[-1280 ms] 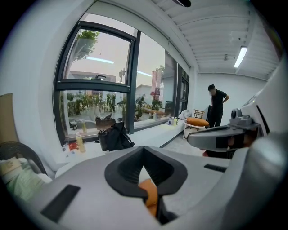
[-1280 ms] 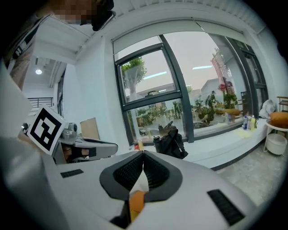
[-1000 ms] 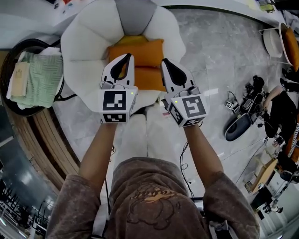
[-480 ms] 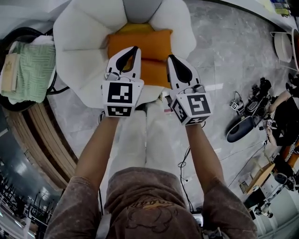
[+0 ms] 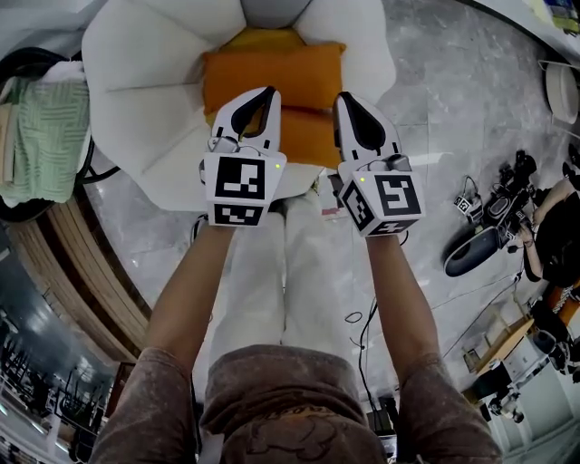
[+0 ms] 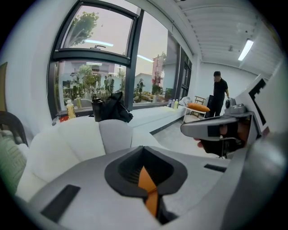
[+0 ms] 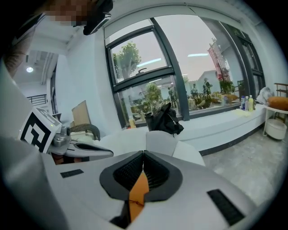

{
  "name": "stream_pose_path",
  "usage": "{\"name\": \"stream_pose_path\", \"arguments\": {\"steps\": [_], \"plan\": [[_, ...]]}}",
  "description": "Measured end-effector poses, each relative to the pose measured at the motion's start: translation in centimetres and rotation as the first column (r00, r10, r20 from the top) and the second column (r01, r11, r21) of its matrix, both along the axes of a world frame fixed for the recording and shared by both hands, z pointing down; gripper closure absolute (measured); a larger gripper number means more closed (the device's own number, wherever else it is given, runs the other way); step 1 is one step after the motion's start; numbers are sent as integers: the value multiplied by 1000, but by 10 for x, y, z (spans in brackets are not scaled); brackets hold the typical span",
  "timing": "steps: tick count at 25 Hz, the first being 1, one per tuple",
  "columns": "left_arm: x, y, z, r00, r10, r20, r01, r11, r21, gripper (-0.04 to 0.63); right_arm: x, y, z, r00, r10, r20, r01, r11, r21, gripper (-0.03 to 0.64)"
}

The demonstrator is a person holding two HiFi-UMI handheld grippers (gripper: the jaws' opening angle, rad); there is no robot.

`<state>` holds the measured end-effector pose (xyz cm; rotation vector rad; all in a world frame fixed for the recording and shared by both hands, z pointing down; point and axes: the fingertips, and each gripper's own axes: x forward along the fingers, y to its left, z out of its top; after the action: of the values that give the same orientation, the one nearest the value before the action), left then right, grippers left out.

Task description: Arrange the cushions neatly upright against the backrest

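Note:
Two orange cushions lie on the seat of a white petal-shaped armchair (image 5: 145, 82), one at the back (image 5: 272, 77) and one in front (image 5: 308, 136). A yellow cushion (image 5: 272, 38) peeks out behind them, below the grey backrest panel (image 5: 276, 11). My left gripper (image 5: 268, 91) hovers over the cushions' left part and my right gripper (image 5: 343, 96) over their right part. Both are shut with the tips meeting and nothing held. In the left gripper view (image 6: 144, 147) and the right gripper view (image 7: 144, 152), orange fabric shows through the gap behind the closed tips.
A round side table with a green cloth (image 5: 45, 127) stands left of the chair. Gear and cables (image 5: 480, 245) lie on the marble floor at the right. A black bag (image 6: 110, 108) sits on the window ledge behind the chair. A person (image 6: 220, 92) stands far off.
Both grippers have come down side by side toward the orange cushions, staying shut. The chair now sits higher and larger in the head view.

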<state>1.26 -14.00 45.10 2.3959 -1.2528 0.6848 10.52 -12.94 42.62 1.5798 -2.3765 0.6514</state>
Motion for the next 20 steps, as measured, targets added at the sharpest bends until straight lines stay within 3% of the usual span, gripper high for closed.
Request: {"name": "stream_pose_path", "arguments": {"steps": [14, 20], "plan": [[6, -4, 59, 992, 76, 99, -72, 996, -44, 582, 2, -3, 32, 1000, -16, 7, 16, 999, -39, 598], [13, -7, 100, 975, 156, 157, -140, 984, -108, 497, 6, -7, 44, 1000, -15, 13, 16, 998, -58, 598]]}}
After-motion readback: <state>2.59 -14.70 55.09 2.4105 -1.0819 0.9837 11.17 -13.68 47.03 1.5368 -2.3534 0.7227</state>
